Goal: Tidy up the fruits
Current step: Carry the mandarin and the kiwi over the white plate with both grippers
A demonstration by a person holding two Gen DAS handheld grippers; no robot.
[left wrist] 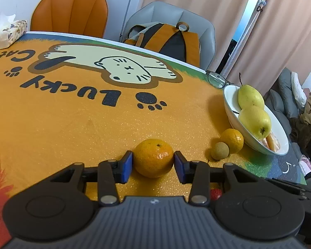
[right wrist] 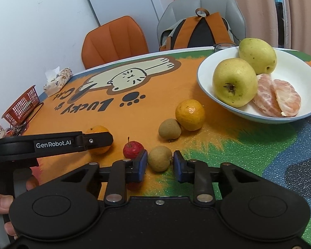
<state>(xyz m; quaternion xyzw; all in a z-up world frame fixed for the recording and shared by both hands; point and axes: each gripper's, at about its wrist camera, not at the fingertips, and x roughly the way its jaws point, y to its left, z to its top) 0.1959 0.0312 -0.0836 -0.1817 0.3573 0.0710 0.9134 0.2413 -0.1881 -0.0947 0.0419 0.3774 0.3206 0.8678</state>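
My left gripper (left wrist: 153,164) has its blue pads against both sides of a mandarin (left wrist: 153,157) that rests on the orange mat. My right gripper (right wrist: 159,162) has its pads around a small brown longan (right wrist: 159,158) on the mat; a narrow gap shows on its right side. A small red fruit (right wrist: 133,149) lies just left of the right gripper. A second mandarin (right wrist: 190,114) and a second longan (right wrist: 169,129) sit together near a white bowl (right wrist: 209,70). The bowl holds two yellow pears (right wrist: 234,82) and peeled mandarin segments (right wrist: 277,97).
The left gripper's body (right wrist: 51,144) crosses the left of the right wrist view. A tissue box (right wrist: 58,81) and a red basket (right wrist: 22,105) stand at the table's far left. Glasses (left wrist: 216,78) lie behind the bowl. Two chairs, one with a backpack (left wrist: 165,39), stand beyond the table.
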